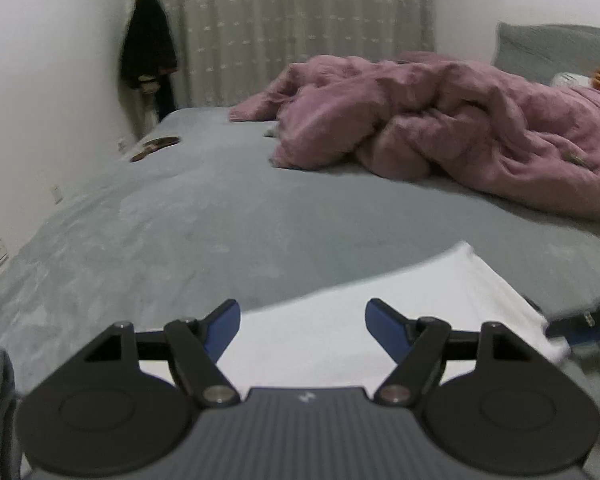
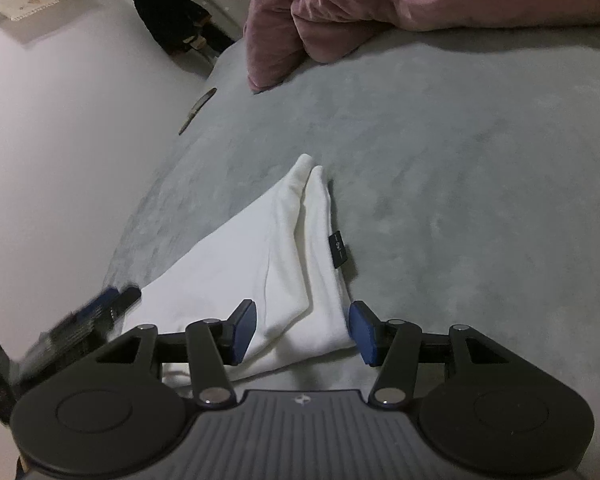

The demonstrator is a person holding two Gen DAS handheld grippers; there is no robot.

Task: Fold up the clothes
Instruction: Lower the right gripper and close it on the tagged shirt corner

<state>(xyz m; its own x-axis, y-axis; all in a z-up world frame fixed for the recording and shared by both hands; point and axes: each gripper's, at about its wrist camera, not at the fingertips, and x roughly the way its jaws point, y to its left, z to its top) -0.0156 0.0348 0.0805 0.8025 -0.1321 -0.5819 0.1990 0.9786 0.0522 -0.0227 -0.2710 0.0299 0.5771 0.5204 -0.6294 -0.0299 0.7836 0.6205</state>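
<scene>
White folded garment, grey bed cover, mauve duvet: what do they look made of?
White folded garment: looks like matte knit cotton, with soft creases and a small black label at its edge. Grey bed cover: probably short-pile fleece or plush, its surface mottled with brush marks. Mauve duvet: likely a padded, brushed fabric, bunched in thick puffy folds with a faint sheen.
</scene>
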